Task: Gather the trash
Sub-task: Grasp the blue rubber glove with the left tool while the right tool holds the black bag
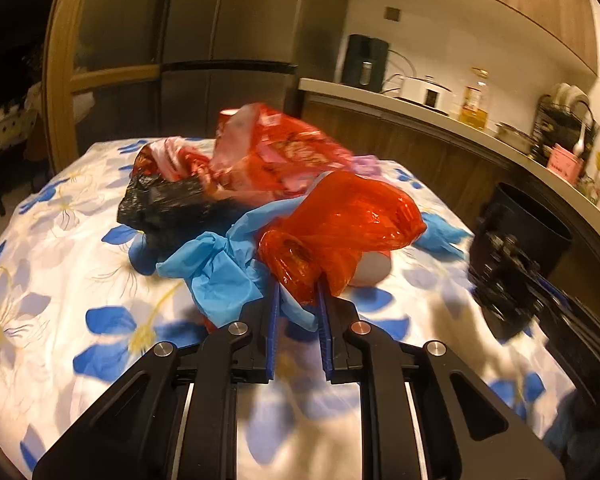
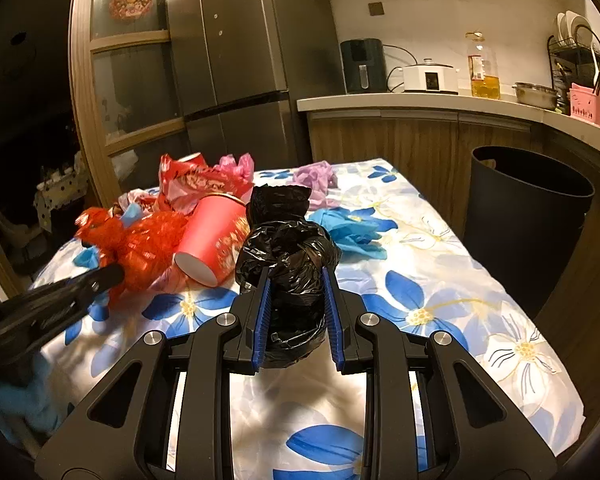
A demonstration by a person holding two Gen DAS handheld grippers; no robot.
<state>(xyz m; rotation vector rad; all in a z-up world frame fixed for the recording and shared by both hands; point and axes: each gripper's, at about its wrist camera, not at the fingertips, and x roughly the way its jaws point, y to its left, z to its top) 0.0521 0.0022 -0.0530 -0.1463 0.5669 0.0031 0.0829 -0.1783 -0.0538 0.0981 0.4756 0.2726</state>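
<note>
My left gripper [image 1: 298,286] is shut on a crumpled red plastic bag [image 1: 348,224], with blue gloves [image 1: 216,268] bunched against its fingers. Behind lie a black bag [image 1: 168,204] and a red printed wrapper [image 1: 276,152]. My right gripper [image 2: 296,280] is shut on a black plastic bag [image 2: 288,252] and holds it over the flowered tablecloth [image 2: 440,280]. In the right wrist view the left gripper [image 2: 100,276] shows at the left with the red bag [image 2: 140,240]. A red paper cup [image 2: 212,236] lies on its side beside it.
A black trash bin [image 2: 528,220] stands off the table's right edge, also in the left wrist view [image 1: 536,224]. Purple wrap [image 2: 316,178] and a blue glove [image 2: 352,228] lie on the table. A kitchen counter [image 2: 420,102] with appliances and a fridge [image 2: 236,60] stand behind.
</note>
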